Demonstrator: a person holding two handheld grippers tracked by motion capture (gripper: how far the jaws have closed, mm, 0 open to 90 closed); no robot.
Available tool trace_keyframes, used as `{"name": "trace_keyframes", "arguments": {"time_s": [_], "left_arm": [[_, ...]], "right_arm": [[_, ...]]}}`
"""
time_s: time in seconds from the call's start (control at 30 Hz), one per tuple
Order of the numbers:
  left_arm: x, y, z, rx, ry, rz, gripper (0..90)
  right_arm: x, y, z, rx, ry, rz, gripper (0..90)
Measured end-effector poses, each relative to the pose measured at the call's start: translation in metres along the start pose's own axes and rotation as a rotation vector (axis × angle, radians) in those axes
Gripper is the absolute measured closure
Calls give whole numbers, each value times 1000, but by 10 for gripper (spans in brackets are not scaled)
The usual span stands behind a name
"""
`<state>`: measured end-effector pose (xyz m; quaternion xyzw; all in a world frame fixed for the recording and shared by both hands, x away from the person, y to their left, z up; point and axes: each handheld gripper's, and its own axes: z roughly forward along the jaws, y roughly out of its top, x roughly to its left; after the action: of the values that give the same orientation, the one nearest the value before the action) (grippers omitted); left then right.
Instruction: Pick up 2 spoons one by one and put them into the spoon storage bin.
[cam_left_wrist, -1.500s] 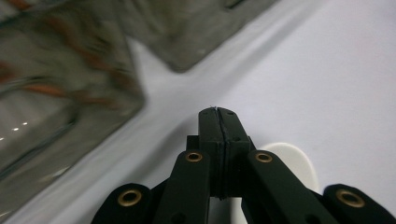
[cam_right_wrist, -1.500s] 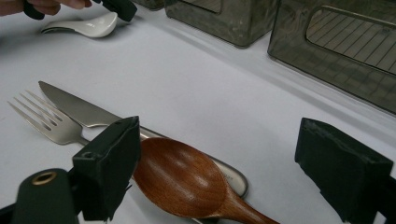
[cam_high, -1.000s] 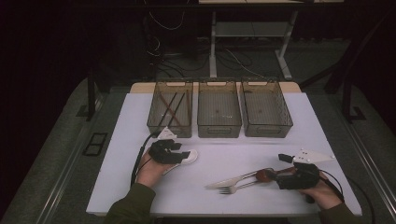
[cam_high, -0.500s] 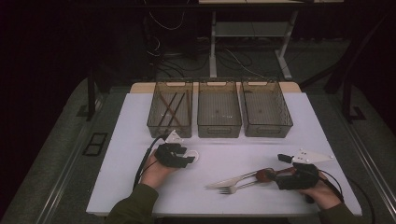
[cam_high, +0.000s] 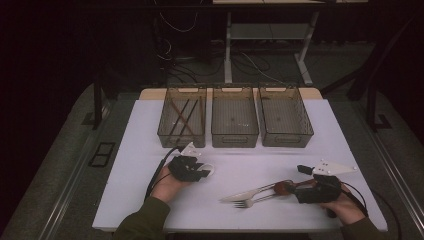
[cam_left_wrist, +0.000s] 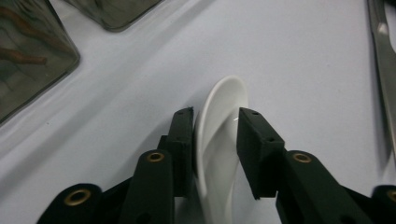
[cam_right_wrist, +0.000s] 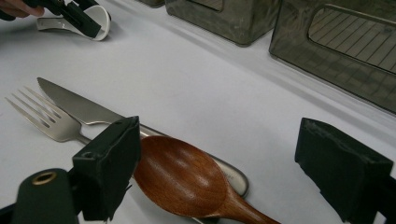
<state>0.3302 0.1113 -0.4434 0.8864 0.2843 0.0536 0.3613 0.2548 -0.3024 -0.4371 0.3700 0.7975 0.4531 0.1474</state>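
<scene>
A white ceramic spoon (cam_left_wrist: 219, 154) lies on the white table (cam_high: 250, 165), left of centre. My left gripper (cam_left_wrist: 215, 122) has just been closing, and both pads now press on the spoon's bowl (cam_high: 209, 170). The right gripper view shows the same grip from afar on the white spoon (cam_right_wrist: 95, 21). At the front right, my right gripper (cam_right_wrist: 217, 126) stands open around the bowl of a wooden spoon (cam_right_wrist: 182, 179), touching nothing. That wooden spoon (cam_high: 281, 188) rests across the handle of a metal knife (cam_right_wrist: 79, 107), with a fork (cam_right_wrist: 42, 119) beside it.
Three smoked-plastic bins stand in a row at the back. The left bin (cam_high: 182, 140) holds brown sticks. The middle bin (cam_high: 235, 141) and the right bin (cam_high: 286, 141) look bare. Table edges lie close behind both hands.
The left gripper's jaws have closed in onto the white spoon, and the hand has shifted slightly right. The right hand and the cutlery have kept still.
</scene>
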Motion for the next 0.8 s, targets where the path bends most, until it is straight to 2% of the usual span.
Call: {"name": "trace_keyframes", "arguments": {"time_s": [0.33, 0.8], "left_arm": [[-4, 3, -3, -6, -14, 20, 802], [-5, 5, -4, 11, -2, 33, 810]], "right_arm": [[0, 0, 0, 3, 0, -2, 143], [1, 0, 0, 4, 5, -3, 143]]}}
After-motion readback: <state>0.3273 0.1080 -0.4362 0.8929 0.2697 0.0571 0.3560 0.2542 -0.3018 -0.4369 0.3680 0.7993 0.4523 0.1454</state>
